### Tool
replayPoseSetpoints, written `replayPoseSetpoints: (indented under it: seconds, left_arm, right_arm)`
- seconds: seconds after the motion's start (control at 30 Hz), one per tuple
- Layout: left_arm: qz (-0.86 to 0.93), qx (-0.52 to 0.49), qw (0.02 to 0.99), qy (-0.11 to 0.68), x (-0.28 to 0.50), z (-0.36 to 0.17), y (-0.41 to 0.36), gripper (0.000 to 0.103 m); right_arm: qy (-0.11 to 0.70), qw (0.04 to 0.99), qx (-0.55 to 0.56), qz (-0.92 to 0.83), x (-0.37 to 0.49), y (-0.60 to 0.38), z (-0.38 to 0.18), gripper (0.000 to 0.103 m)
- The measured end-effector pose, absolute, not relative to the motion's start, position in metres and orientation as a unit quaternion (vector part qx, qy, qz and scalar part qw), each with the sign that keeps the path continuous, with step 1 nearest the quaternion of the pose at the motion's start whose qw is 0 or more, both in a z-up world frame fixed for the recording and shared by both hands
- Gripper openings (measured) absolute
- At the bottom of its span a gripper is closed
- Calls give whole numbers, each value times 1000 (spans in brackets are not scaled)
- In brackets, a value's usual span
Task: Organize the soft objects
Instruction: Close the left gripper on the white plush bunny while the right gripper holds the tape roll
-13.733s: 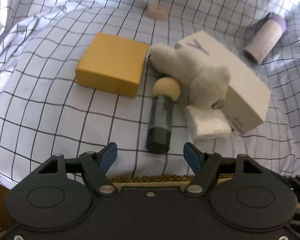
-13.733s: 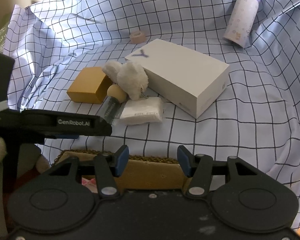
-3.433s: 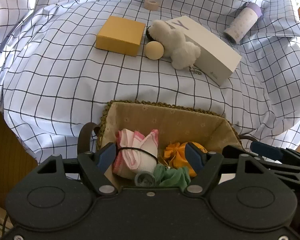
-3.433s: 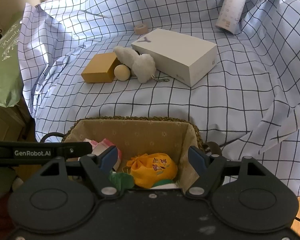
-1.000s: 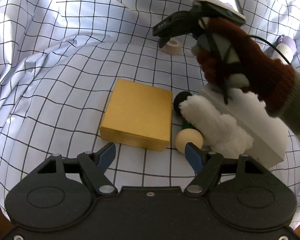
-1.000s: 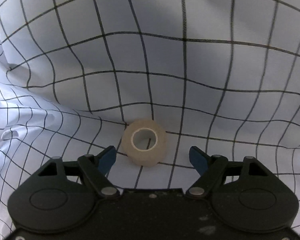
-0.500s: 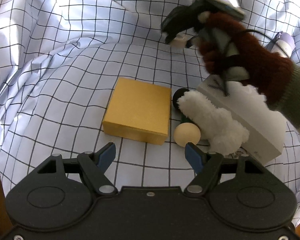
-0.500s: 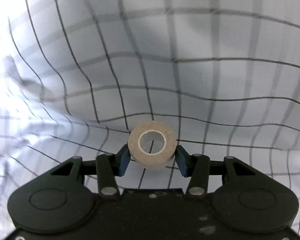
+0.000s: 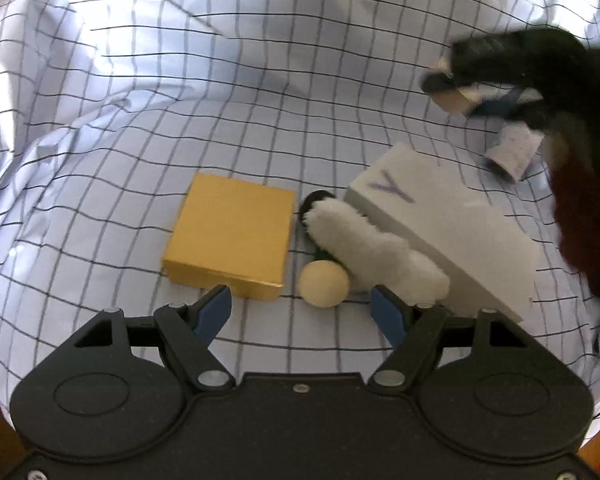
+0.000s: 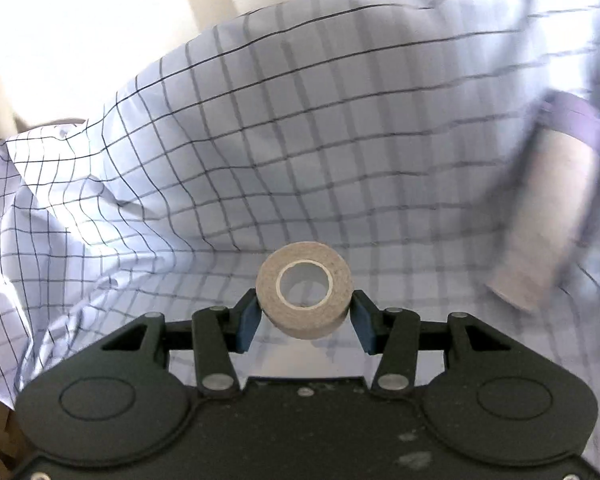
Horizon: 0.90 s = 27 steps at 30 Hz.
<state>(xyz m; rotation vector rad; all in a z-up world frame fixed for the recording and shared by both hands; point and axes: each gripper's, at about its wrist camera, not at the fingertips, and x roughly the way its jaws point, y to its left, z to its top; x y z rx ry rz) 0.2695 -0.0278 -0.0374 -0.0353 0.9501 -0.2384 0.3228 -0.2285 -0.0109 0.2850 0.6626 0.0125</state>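
Observation:
My right gripper (image 10: pixel 305 316) is shut on a beige tape roll (image 10: pixel 305 289) and holds it in the air above the checked cloth (image 10: pixel 260 160). In the left wrist view the right gripper (image 9: pixel 460 96) shows blurred at the upper right, with the roll (image 9: pixel 450 100) between its fingers. My left gripper (image 9: pixel 300 312) is open and empty, low over the cloth, just in front of a white plush toy (image 9: pixel 372 248) and a cream ball-topped dark bottle (image 9: pixel 324 278).
A yellow box (image 9: pixel 230 236) lies left of the plush. A white box (image 9: pixel 448 224) lies right of it. A purple-capped bottle (image 10: pixel 548 216) lies on the cloth at the right; it also shows in the left wrist view (image 9: pixel 512 148).
My right gripper has lifted the tape roll off the cloth and swung right. The left gripper has drawn slightly back from the boxes and plush.

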Motion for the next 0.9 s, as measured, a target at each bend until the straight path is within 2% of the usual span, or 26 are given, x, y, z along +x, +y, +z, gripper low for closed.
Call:
replayPoseSetpoints:
  seconds: [0.07,0.13,0.17,0.6,0.9]
  left_arm:
    - [-119,-19,881,458,271,-38,-34,73]
    - [-123,-19,880,458,274,-38,-39,81]
    - [-124,-20,880,457,275,-39,-42,81]
    - [-79,12,882,464,305,-49,-71,82]
    - [-52,73,884,460,275,-49,-59,83]
  right_arm:
    - [323,937,132,-12,299,-232,-17,48]
    - [324,937,126,-30,272,-236,-21,48]
    - [324,937,126,-37,261,-237,-23,48]
    - [325,937,125,-36,186,-227,-32,48]
    - [333,934,127,-21,170,-219,-34,48]
